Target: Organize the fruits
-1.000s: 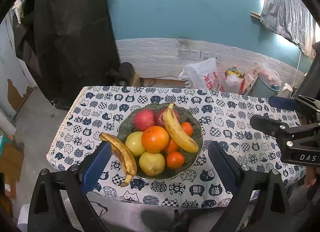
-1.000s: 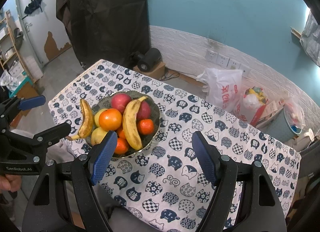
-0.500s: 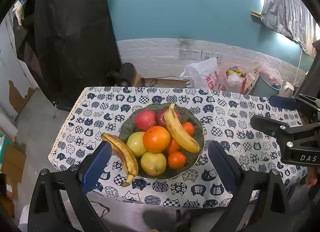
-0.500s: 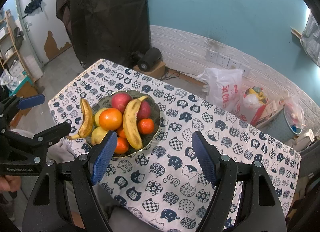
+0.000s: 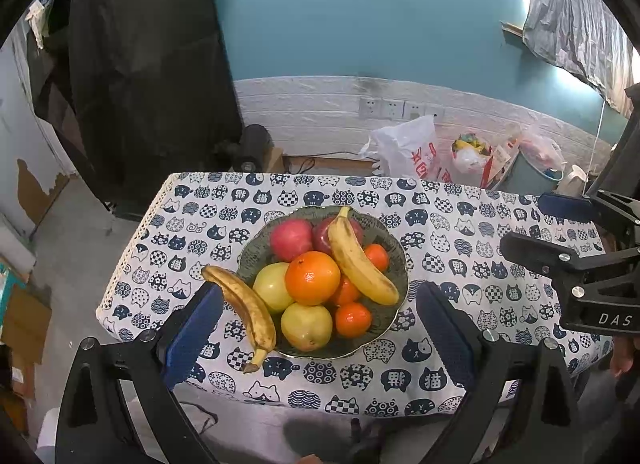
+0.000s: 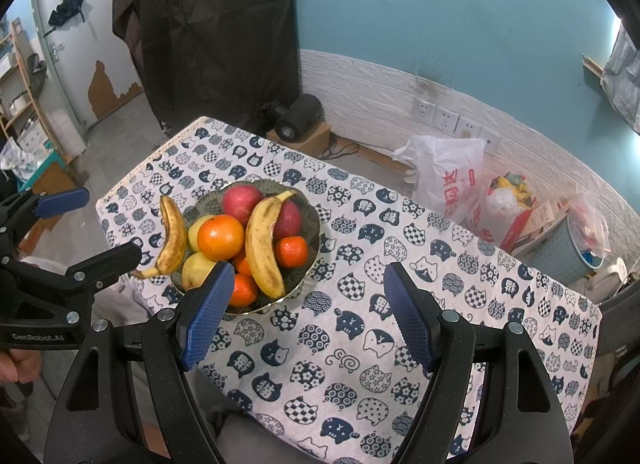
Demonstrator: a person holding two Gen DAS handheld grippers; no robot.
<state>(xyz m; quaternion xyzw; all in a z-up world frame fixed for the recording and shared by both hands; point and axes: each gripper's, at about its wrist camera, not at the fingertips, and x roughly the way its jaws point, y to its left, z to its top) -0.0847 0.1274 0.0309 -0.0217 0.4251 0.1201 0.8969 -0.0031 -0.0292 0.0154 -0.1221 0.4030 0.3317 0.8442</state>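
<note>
1. The left hand-held gripper [image 5: 316, 328] is released, its blue pads spread wide and holding nothing; it hovers above the near edge of the worktop [image 5: 472, 232].
2. The bowl [image 5: 394, 248] sits straight ahead of it, framed between its two pads in the left wrist view.
3. In the bowl are a large orange [image 5: 312, 277], two red apples, two yellow-green pears, several small tangerines, and a banana [image 5: 358, 260] laid slantwise across the pile.
4. A second, browner banana [image 5: 244, 306] lies just ahead of the left pad, leaning on the bowl's rim with its stem end down on the cloth.
5. The right hand-held gripper [image 6: 308, 310] is also released and empty, jaws wide.
6. From the right hand-held gripper the bowl [image 6: 310, 240] lies ahead and to the left, just beyond its left pad; bare cat-print cloth fills the space between its pads.
7. The browner banana [image 6: 173, 234] is further left again, on the bowl's far side from this gripper.
8. Each gripper shows at the edge of the other's view, well apart, with the bowl between them.
9. Beyond the worktop, a white bag [image 6: 448, 174] stands on the floor by the wall.
</note>
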